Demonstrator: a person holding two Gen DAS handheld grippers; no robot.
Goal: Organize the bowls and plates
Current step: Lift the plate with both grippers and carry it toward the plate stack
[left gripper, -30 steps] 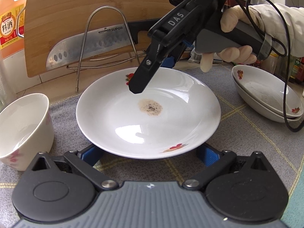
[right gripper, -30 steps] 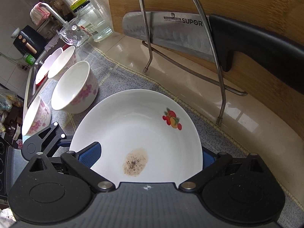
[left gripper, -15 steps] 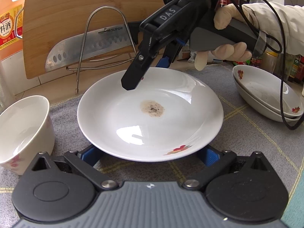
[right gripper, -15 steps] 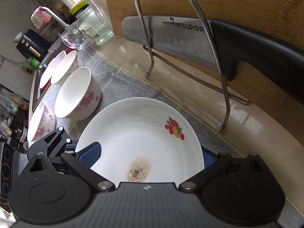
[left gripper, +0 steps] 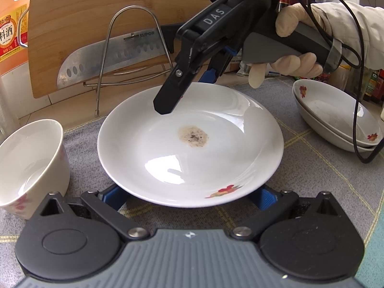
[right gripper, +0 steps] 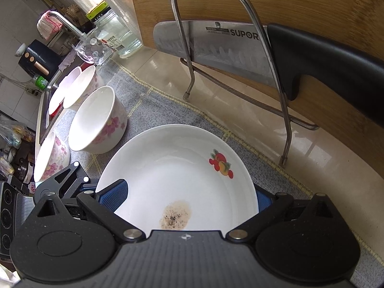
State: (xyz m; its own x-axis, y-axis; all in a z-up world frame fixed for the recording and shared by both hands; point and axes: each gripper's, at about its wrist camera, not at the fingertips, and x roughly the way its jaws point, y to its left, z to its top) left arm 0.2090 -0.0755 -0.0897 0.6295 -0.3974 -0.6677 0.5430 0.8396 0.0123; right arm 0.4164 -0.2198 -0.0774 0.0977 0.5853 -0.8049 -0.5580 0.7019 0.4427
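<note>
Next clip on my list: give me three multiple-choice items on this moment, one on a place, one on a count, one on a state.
1. Where is the brown stain?
A. In the middle of the white plate
B. In the pink-flowered bowl
C. On the cutting board

2. How many pink-flowered bowls show left of the plate in the right wrist view?
A. One
B. Two
C. Three

3. How do the right gripper's jaws stand?
A. Shut on the knife
B. Open around the plate
C. Shut with nothing between

Key: 1 A, the stain sits at the centre of the white plate. 2 C, three bowls stand there. 3 B, the right gripper has its blue pads either side of the plate.
</note>
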